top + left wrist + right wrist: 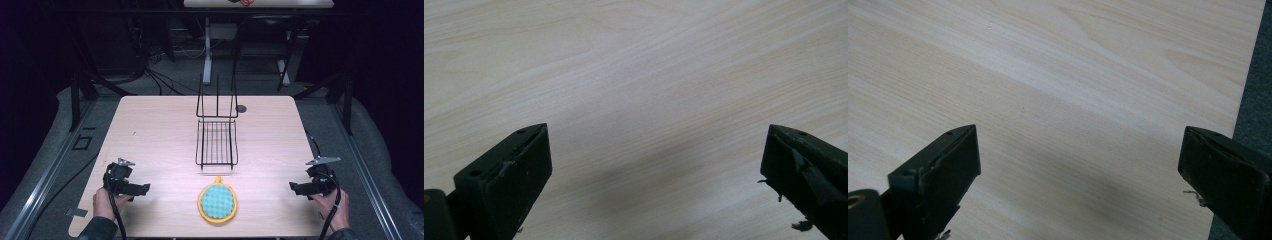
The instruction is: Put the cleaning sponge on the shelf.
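Pale wooden bench point(150, 130): orange-rimmed teal scrubber point(218, 202) lies midway between left hand-held gripper point(142, 189) and right hand-held gripper point(295, 187), both released, empty.

On the light wooden table point(150, 130) in front of me, the black wire rack point(216, 132) stands at the middle toward the far edge. The round teal sponge in its orange rim point(218, 202) lies just before the rack, near my edge. My left gripper point(142, 189) sits well left of the sponge and my right gripper point(295, 187) well right, both over bare tabletop.
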`<state>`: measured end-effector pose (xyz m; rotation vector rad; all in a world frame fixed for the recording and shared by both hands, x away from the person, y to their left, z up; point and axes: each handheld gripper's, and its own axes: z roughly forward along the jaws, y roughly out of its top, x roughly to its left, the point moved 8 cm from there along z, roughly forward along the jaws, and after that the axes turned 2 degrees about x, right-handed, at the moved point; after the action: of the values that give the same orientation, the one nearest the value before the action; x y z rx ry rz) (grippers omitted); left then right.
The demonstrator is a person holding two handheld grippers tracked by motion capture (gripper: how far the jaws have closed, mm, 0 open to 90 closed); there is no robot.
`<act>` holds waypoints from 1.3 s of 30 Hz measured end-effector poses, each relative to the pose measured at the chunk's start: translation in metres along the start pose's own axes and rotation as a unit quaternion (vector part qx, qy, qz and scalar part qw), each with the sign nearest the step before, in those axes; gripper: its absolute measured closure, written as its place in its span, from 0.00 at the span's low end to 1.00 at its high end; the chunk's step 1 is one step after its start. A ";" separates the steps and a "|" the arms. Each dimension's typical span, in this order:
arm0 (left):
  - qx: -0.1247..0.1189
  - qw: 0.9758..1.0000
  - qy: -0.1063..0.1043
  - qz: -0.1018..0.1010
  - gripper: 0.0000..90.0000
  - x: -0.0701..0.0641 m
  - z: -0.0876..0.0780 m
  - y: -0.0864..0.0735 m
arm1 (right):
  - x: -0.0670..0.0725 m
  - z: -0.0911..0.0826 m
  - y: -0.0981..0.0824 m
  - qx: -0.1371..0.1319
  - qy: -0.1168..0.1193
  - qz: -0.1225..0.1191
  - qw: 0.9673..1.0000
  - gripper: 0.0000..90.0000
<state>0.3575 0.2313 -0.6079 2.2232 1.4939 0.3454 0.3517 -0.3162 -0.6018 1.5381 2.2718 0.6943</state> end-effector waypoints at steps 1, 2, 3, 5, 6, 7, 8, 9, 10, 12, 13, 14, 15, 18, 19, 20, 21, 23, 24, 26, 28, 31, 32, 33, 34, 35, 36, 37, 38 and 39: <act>-0.001 1.000 -0.004 -0.003 0.00 -0.002 0.000 0.000 | 0.000 0.000 0.000 0.001 0.000 -0.001 1.000 0.03; -0.001 1.000 -0.007 -0.001 0.00 -0.003 -0.001 0.001 | 0.001 0.000 0.000 0.001 0.000 -0.002 1.000 0.03; -0.001 1.000 -0.007 -0.001 0.00 -0.003 -0.001 0.001 | 0.001 0.000 0.000 0.000 0.000 -0.002 1.000 0.03; -0.003 1.000 -0.008 -0.003 0.00 -0.004 -0.002 0.002 | 0.002 -0.001 0.001 -0.001 0.000 -0.004 1.000 0.03; -0.004 1.000 -0.013 -0.003 0.00 -0.006 -0.003 0.002 | 0.002 -0.001 0.001 -0.001 -0.001 -0.003 1.000 0.03; -0.004 1.000 -0.015 -0.006 0.00 -0.007 -0.003 0.002 | 0.002 -0.001 0.001 -0.001 0.000 -0.003 1.000 0.03; -0.003 1.000 -0.017 -0.003 0.00 -0.008 -0.003 0.003 | 0.002 -0.001 0.001 -0.001 0.000 -0.004 1.000 0.03; -0.002 1.000 -0.020 -0.002 0.00 -0.009 -0.004 0.003 | 0.002 -0.001 0.001 0.001 -0.001 -0.006 1.000 0.03; -0.003 1.000 -0.021 -0.001 0.00 -0.010 -0.004 0.003 | 0.002 0.000 0.001 0.002 0.000 -0.007 1.000 0.04; -0.006 1.000 -0.027 -0.003 0.00 -0.013 -0.005 0.004 | 0.003 0.000 0.001 0.004 -0.001 -0.008 1.000 0.04; -0.006 1.000 -0.027 -0.003 0.00 -0.013 -0.005 0.004 | 0.003 0.000 0.001 0.005 -0.001 -0.009 1.000 0.04; -0.008 0.999 -0.034 -0.004 0.00 -0.015 -0.007 0.005 | 0.004 0.000 0.001 0.004 -0.001 -0.010 1.000 0.04; -0.007 0.999 -0.035 -0.003 0.00 -0.017 -0.007 0.005 | 0.004 0.000 0.001 0.004 -0.001 -0.012 1.000 0.04; -0.011 0.999 -0.041 0.001 0.00 -0.022 -0.008 0.007 | 0.004 0.000 0.001 0.004 0.001 -0.012 1.000 0.04; -0.010 0.999 -0.044 0.002 0.00 -0.024 -0.009 0.008 | 0.005 0.000 0.001 0.004 0.001 -0.012 1.000 0.04; -0.012 0.999 -0.045 0.005 0.00 -0.026 -0.009 0.009 | 0.004 0.000 0.001 0.005 0.001 -0.012 1.000 0.04; -0.012 0.999 -0.048 0.009 0.00 -0.028 -0.009 0.009 | 0.005 0.001 0.001 0.006 0.002 -0.013 1.000 0.04; -0.013 0.998 -0.054 0.009 0.00 -0.034 -0.010 0.010 | 0.005 0.001 0.000 0.007 0.001 -0.014 1.000 0.04; -0.013 0.998 -0.054 0.009 0.00 -0.034 -0.010 0.010 | 0.005 0.002 0.000 0.008 0.001 -0.015 1.000 0.04; -0.017 0.998 -0.064 0.011 0.00 -0.040 -0.011 0.012 | 0.005 0.002 0.001 0.009 0.001 -0.016 1.000 0.04; -0.018 0.997 -0.069 0.016 0.00 -0.044 -0.011 0.013 | 0.005 0.002 0.001 0.009 0.001 -0.017 1.000 0.04; -0.019 0.997 -0.075 0.020 0.00 -0.050 -0.011 0.015 | 0.005 0.001 0.001 0.009 0.000 -0.017 1.000 0.04; -0.019 0.997 -0.077 0.021 0.00 -0.052 -0.011 0.016 | 0.005 0.001 0.001 0.009 -0.001 -0.018 1.000 0.04; -0.019 0.996 -0.078 0.024 0.00 -0.055 -0.011 0.016 | 0.005 0.001 0.001 0.009 -0.001 -0.018 1.000 0.04; -0.019 0.996 -0.081 0.026 0.00 -0.058 -0.012 0.017 | 0.005 0.001 0.001 0.009 0.000 -0.019 1.000 0.04; -0.021 0.996 -0.084 0.029 0.00 -0.061 -0.011 0.018 | 0.005 0.001 0.001 0.009 0.000 -0.019 1.000 0.04; -0.021 0.996 -0.086 0.032 0.00 -0.065 -0.012 0.019 | 0.005 0.001 0.001 0.009 0.000 -0.020 1.000 0.04; -0.022 0.995 -0.088 0.036 0.00 -0.068 -0.011 0.021 | 0.005 0.001 0.001 0.009 0.000 -0.020 1.000 0.04; -0.022 0.995 -0.091 0.039 0.00 -0.072 -0.011 0.022 | 0.005 0.001 0.001 0.009 0.000 -0.020 1.000 0.04; -0.020 0.995 -0.094 0.042 0.00 -0.077 -0.010 0.023 | 0.005 0.001 0.001 0.009 0.000 -0.020 1.000 0.04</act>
<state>0.3420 0.1555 -0.5857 2.2244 1.2879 0.1838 0.3512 -0.3107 -0.6015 1.4959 2.3086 0.6654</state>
